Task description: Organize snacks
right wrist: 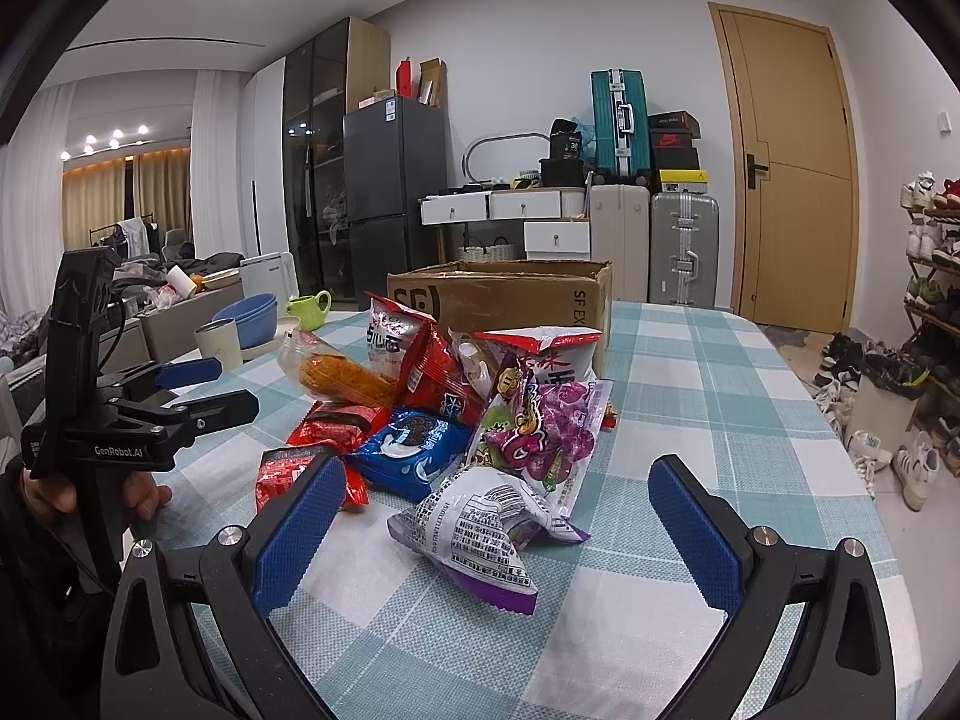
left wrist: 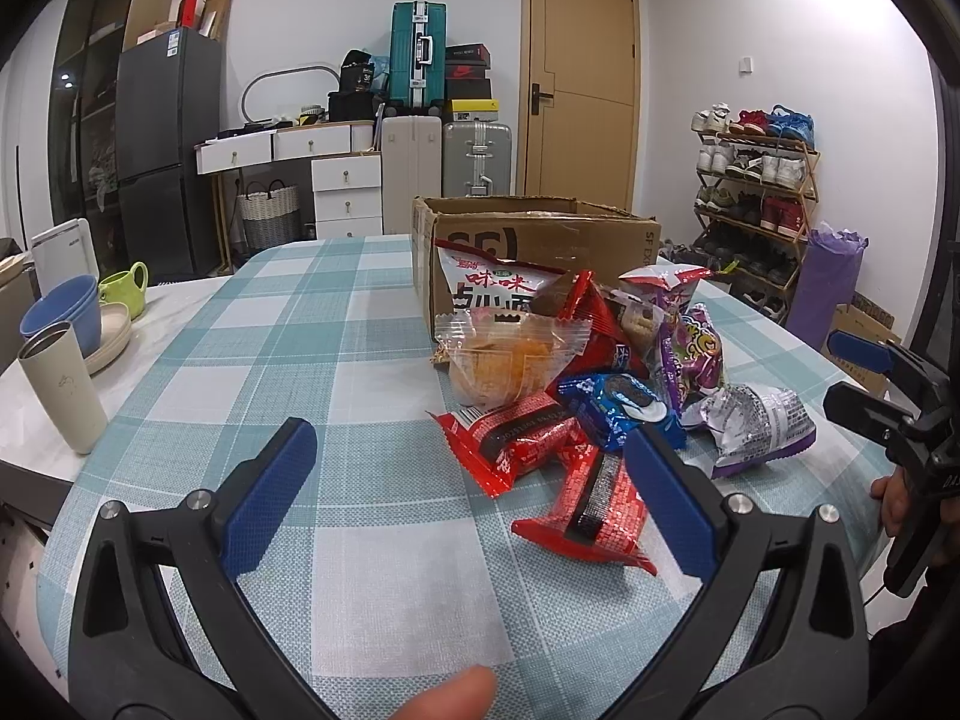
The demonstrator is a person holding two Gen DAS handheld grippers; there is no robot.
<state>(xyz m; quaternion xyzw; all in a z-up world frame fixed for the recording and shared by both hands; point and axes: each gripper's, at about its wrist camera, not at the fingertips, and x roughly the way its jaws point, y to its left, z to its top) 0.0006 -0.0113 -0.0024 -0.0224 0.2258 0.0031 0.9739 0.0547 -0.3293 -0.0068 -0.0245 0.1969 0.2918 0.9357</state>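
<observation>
Several crinkly foil snack packets (right wrist: 480, 450)

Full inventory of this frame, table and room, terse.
box: 1, brown, table far side
red packs: 2, nearest the left gripper
blue pack: 1, pile middle
purple packs: 2, pile right
clear pack: 1, orange snack, pile left
bowls: stacked, blue, table left
mug: 1, green, by bowls
suitcases: 3, teal, cream, silver, back wall
left gripper: open
right gripper: open
</observation>
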